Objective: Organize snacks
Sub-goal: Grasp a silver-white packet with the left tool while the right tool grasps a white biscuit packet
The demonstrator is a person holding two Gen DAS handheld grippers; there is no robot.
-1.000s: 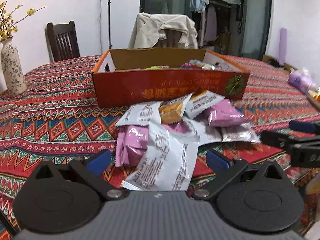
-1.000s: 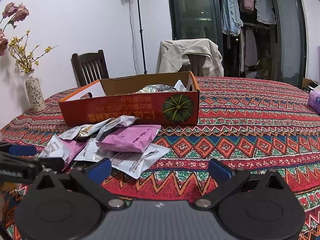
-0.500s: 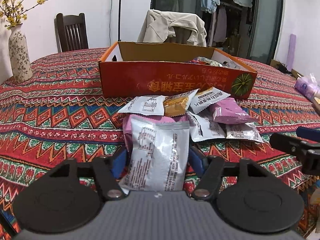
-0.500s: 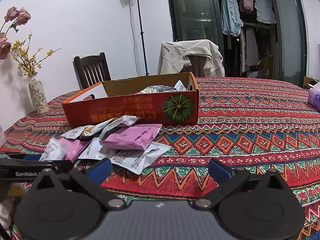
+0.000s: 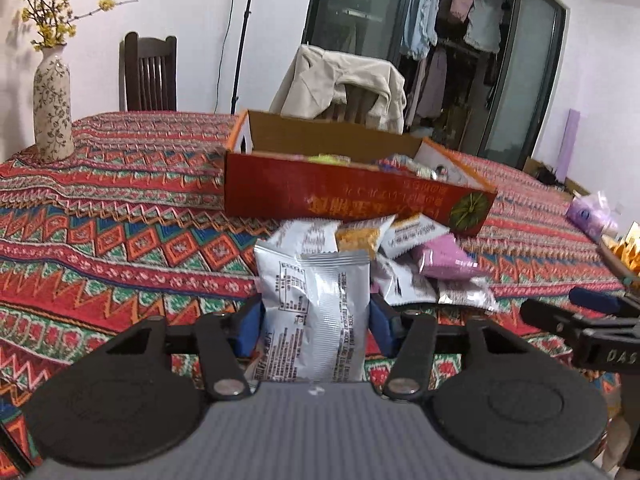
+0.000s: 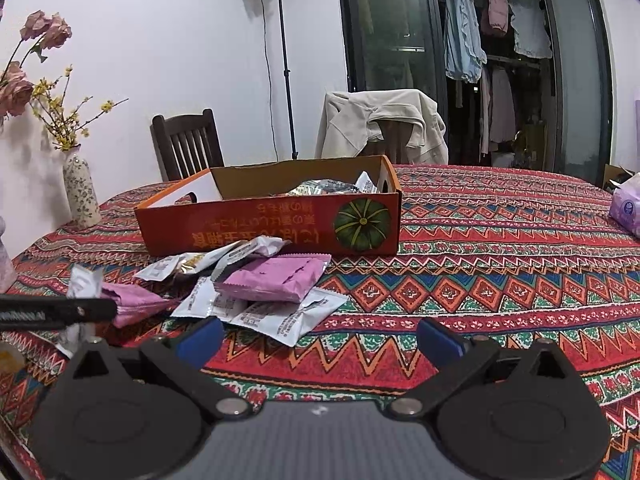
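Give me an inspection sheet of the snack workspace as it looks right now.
Surface: patterned tablecloth covers the table.
Job's things: silver packet in the left tool; loose packets piled before the orange box, which holds some snacks.
Clutter: vase; purple tissue pack.
Tools: left tool shut on the silver packet; right tool open, nothing in it.
Cables: one down the lamp stand.
Surroundings: chairs, draped jacket, hanging clothes.

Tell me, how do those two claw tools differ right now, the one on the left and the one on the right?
The left gripper has its blue pads pressed against a silver snack packet, which it holds upright; the right gripper holds nothing. The left one's fingers are drawn in close together, the right one's stand wide apart over the patterned tablecloth. Both are black with blue pads and face the orange box.
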